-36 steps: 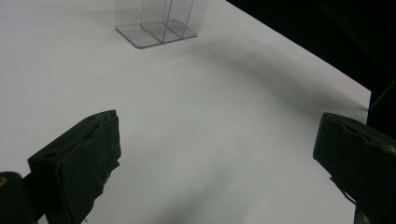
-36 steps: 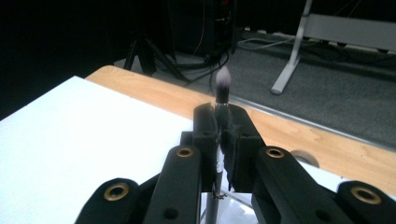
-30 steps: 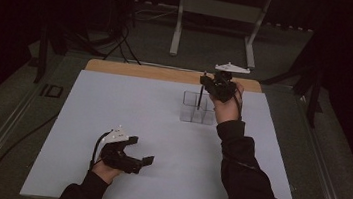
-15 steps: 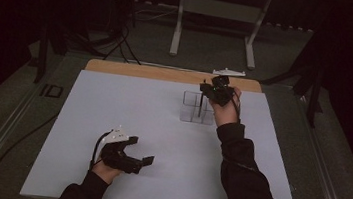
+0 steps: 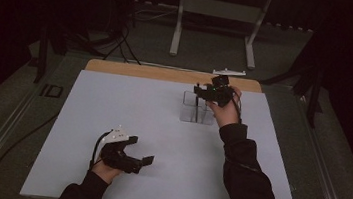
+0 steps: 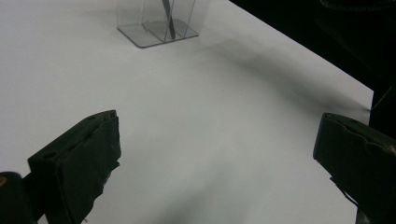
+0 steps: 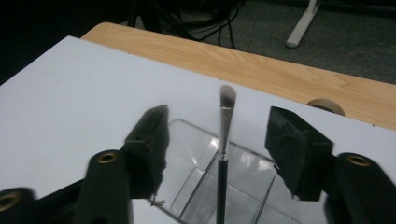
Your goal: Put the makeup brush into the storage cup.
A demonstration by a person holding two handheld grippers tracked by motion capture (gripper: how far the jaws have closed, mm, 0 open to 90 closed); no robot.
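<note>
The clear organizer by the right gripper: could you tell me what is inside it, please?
One makeup brush stands upright in a compartment of the clear organizer, bristles up, between the right gripper's open jaws, untouched. Its lower handle end is cut off from view.

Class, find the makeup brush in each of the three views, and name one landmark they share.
High view: makeup brush upright, right of centre, beside the right claw.
Left gripper view: top edge, handle visible.
Right gripper view: centre, between open jaws.
Shared landmark: clear organizer.
</note>
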